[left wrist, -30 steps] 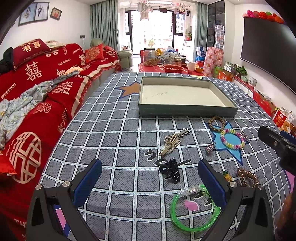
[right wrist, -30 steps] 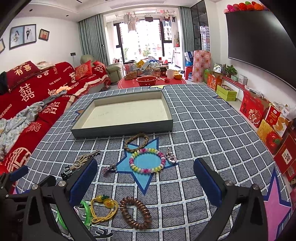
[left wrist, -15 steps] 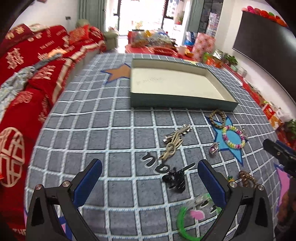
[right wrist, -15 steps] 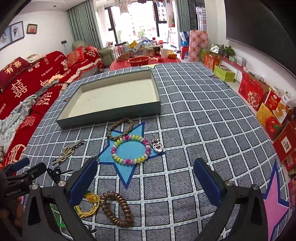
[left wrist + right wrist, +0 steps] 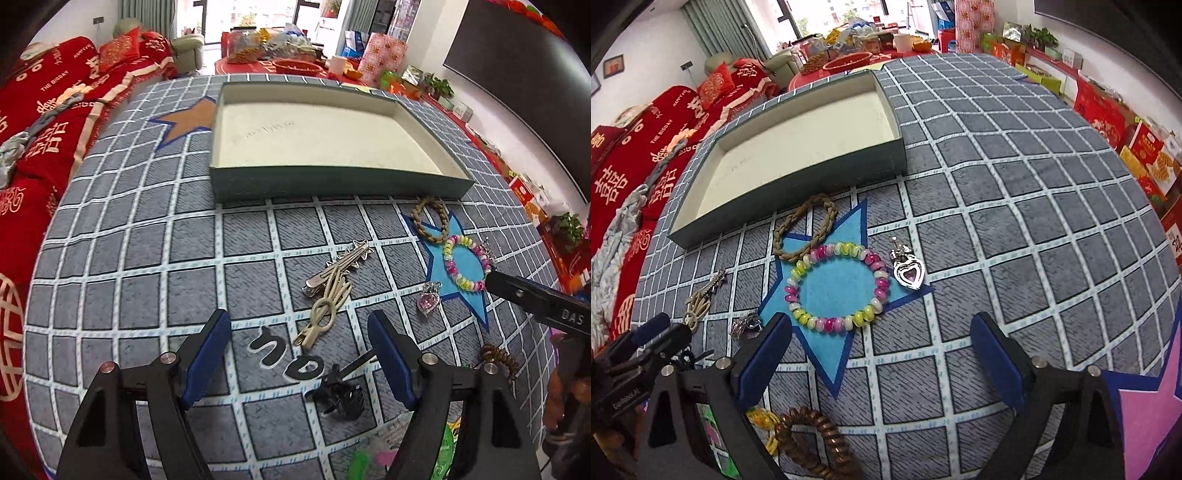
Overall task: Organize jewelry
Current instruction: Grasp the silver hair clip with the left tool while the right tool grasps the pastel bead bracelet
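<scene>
Left gripper [image 5: 299,356]: jaws spread, nothing between the blue pads [image 5: 205,354]; it hovers low over the grey grid-pattern cloth [image 5: 147,258]. A black claw hair clip [image 5: 340,393] lies between the fingers, nearer the right-hand pad, with no contact visible. Just ahead of the fingertips lies a beige hair clip [image 5: 325,314], crossed over a silver star-trimmed hair clip [image 5: 341,266]; the two touch. To the right of these lies a pink heart pendant [image 5: 428,302].

Right gripper [image 5: 881,354]: jaws spread, pads [image 5: 762,356] holding nothing. Directly ahead, between the fingertips, a multicoloured beaded bracelet [image 5: 836,286] lies flat on a blue star patch [image 5: 831,295]. A silver heart pendant [image 5: 908,269] lies just beside the bracelet on its right. A braided tan cord bracelet [image 5: 803,229] lies beyond the beaded one, touching or nearly touching its far edge. A brown spiral hair tie [image 5: 816,439] lies below the left finger, beside a yellow item [image 5: 762,422] that is too hidden to identify.

Beyond all jewelry stands the open green tray [image 5: 332,184], cream-lined, with nothing visible inside; the cord bracelet lies just in front of its near wall [image 5: 798,201]. A red-covered sofa [image 5: 44,122] runs along the left of the cloth
</scene>
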Demonstrator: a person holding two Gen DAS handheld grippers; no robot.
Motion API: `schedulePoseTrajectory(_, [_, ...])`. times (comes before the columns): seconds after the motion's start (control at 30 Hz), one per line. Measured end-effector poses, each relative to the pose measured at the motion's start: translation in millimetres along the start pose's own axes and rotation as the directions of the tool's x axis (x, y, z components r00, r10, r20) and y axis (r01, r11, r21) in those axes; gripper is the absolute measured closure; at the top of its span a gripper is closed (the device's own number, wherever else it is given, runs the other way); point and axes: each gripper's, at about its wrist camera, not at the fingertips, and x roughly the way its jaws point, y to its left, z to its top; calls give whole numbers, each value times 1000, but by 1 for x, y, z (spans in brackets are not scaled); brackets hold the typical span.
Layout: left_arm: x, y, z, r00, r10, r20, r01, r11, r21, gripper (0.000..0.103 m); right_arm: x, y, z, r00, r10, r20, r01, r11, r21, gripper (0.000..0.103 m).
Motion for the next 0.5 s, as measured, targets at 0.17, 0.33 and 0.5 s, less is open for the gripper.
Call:
schedulePoseTrajectory(0.17, [7,-8,4,1000,6,-14,-5,999,42,17,6,12,4,998,-65,15,65,997,-42,23])
schedulePoseTrajectory(0.33, [7,-11,4,1000,22,-17,-21,998,62,36,7,19,4,993,-113,28,115,990,-76,55])
schedulePoseTrajectory(0.5, [5,-15,3,1000,-15,-27,17,995,98,75,3,12,4,995,-94,25,95,993,-72,92])
